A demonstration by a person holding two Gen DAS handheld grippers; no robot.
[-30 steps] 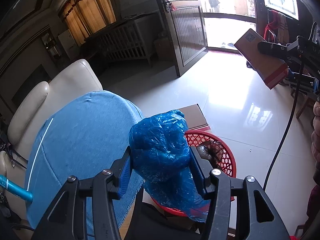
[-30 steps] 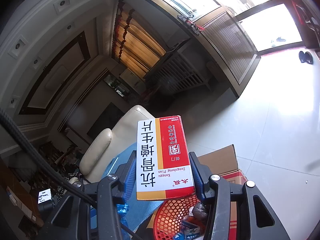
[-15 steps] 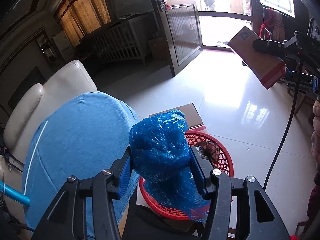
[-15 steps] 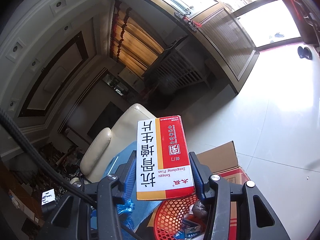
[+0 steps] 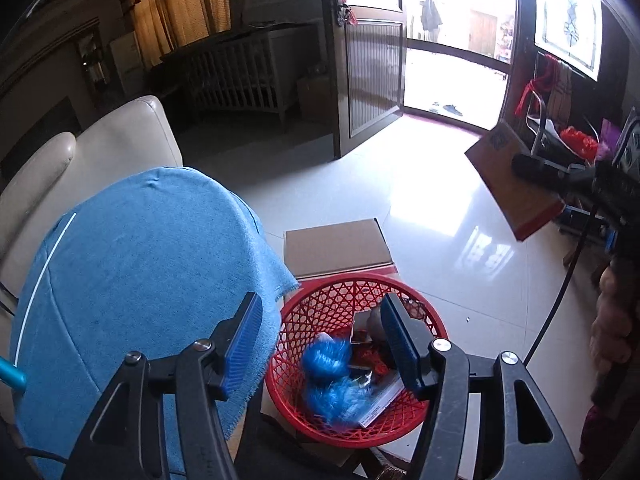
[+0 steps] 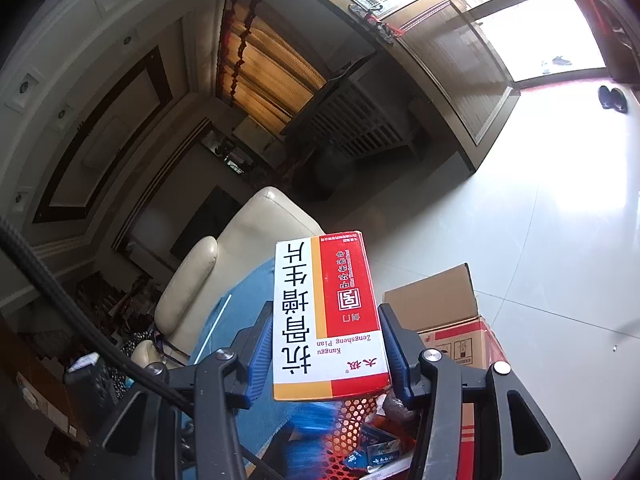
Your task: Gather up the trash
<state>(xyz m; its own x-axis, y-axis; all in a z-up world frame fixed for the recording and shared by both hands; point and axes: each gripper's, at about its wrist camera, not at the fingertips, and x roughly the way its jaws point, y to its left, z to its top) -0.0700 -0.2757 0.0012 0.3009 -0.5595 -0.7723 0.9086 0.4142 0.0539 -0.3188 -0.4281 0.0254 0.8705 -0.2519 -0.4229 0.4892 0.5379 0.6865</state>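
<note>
My left gripper (image 5: 322, 344) hangs over a red mesh basket (image 5: 320, 304); its jaws are opening and nothing is between them. A crumpled blue plastic bag (image 5: 332, 376), blurred, lies in the basket among other trash. My right gripper (image 6: 326, 354) is shut on a red, white and yellow medicine box (image 6: 326, 312) held upright. The same box (image 5: 512, 188) shows at the right of the left wrist view, well above the floor. Below it the basket (image 6: 360, 420) and a blurred piece of the blue bag (image 6: 312, 420) show.
A table under a blue cloth (image 5: 132, 280) stands left of the basket. A cardboard box (image 5: 336, 246) sits behind the basket on the white tiled floor. A cream armchair (image 5: 100, 160) stands beyond the table. A person's hand (image 5: 612, 320) and a black cable (image 5: 560, 292) are at right.
The left gripper's jaws spread and let the blue bag go; it dropped into the red basket. The left view shifted further over the basket. The right gripper still holds the box.
</note>
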